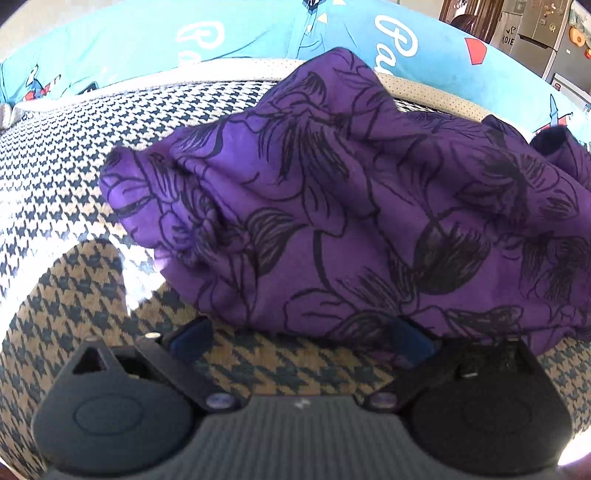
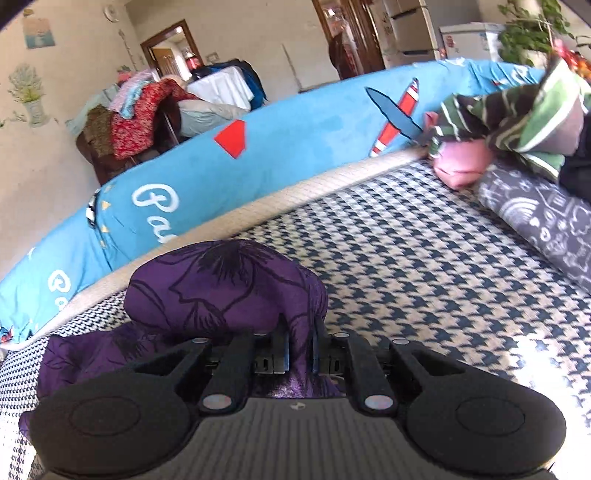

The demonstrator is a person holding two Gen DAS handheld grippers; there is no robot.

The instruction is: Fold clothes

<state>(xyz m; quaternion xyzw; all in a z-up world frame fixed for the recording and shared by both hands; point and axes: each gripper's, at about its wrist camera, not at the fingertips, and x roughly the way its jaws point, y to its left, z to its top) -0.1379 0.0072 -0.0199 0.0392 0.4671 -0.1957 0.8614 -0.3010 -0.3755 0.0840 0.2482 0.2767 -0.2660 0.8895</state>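
One purple floral garment (image 1: 332, 206), two tongs, one pink cushion (image 2: 461, 162)

I see beige walls (image 2: 258, 33) w/ decals, brown doorway (image 2: 166, 48), fridge (image 2: 410, 29), plant (image 2: 532, 29). Houndstooth cover (image 2: 424, 240) under me, blue bolster (image 2: 277, 147) behind, sun patch at right.

garment (image 1: 332, 206): soft matt purple cloth | bed cover (image 2: 424, 258): woven houndstooth | claw (image 2: 299, 350): matt black plastic

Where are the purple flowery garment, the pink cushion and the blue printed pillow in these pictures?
purple flowery garment (image 1: 332, 206): left wrist view, middle of the crumpled cloth.
pink cushion (image 2: 461, 162): right wrist view, its front face under the striped clothes.
blue printed pillow (image 2: 295, 144): right wrist view, plain stretch of its side.
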